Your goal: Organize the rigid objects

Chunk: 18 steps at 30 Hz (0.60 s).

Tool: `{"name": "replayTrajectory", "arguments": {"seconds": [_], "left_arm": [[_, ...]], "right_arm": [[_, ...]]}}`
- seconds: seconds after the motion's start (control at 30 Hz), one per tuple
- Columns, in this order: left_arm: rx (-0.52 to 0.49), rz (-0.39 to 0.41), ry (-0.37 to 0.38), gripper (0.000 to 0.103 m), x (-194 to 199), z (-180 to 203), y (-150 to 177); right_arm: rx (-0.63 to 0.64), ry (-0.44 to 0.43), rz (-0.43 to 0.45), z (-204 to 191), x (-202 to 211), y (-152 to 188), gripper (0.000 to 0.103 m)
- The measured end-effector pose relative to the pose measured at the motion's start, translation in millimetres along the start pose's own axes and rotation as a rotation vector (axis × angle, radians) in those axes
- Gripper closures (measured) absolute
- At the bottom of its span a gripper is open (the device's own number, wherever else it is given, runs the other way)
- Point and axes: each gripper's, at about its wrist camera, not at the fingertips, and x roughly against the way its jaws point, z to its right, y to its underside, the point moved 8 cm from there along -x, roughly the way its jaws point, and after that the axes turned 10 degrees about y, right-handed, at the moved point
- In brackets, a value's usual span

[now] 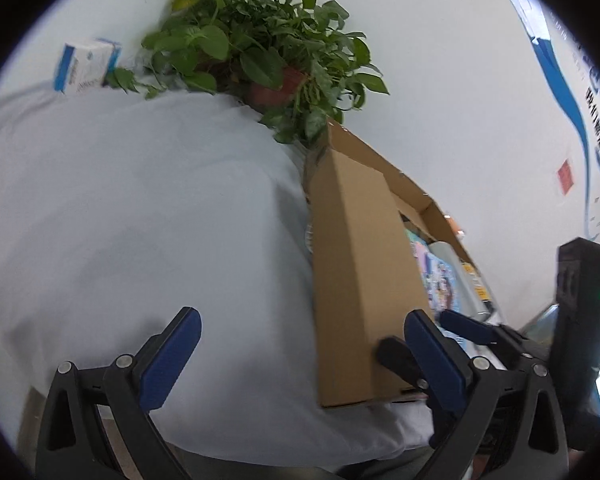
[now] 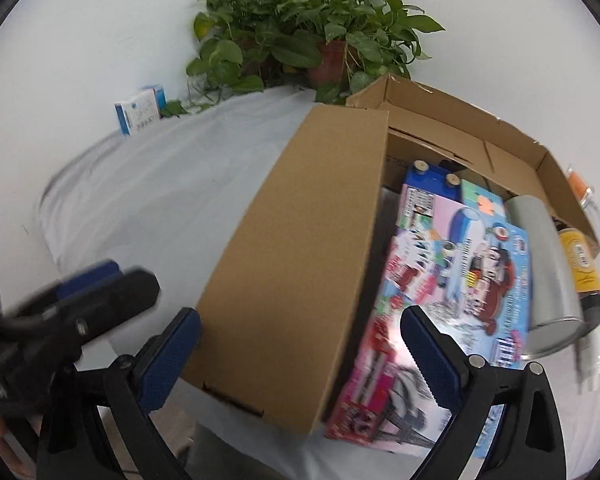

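An open cardboard box [image 2: 300, 248] lies on a white-clothed table [image 2: 160, 184], its left flap raised. Inside are colourful picture boxes [image 2: 460, 272], a blue box [image 2: 432, 182], a grey tin [image 2: 548, 264] and a yellow-labelled bottle [image 2: 580, 256]. My right gripper [image 2: 300, 356] is open and empty, its fingers either side of the flap's near edge. My left gripper [image 1: 304, 360] is open and empty over the cloth left of the box [image 1: 356, 264]. The right gripper's fingers [image 1: 464, 326] show at the box's near corner in the left wrist view. The left gripper [image 2: 96, 280] shows blurred at the left in the right wrist view.
A potted green plant [image 2: 312, 36] stands at the back by the white wall, touching the box's far corner. A small blue-and-white carton [image 2: 140, 110] stands at the back left. The table's near edge [image 2: 228, 440] runs just ahead of the grippers.
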Motion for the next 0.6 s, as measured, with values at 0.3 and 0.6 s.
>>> {"name": "replayTrajectory", "arguments": {"seconds": [0.3,0.6], "left_arm": [[0.134,-0.077,0.253,0.003,-21,3,0],[0.127,-0.086,0.224,0.003,-20,4,-12]], "right_arm": [[-0.018,-0.07,0.025,16,1,-3,0.041],[0.059,0.001,0.071,1,-2,-1,0.007]]}}
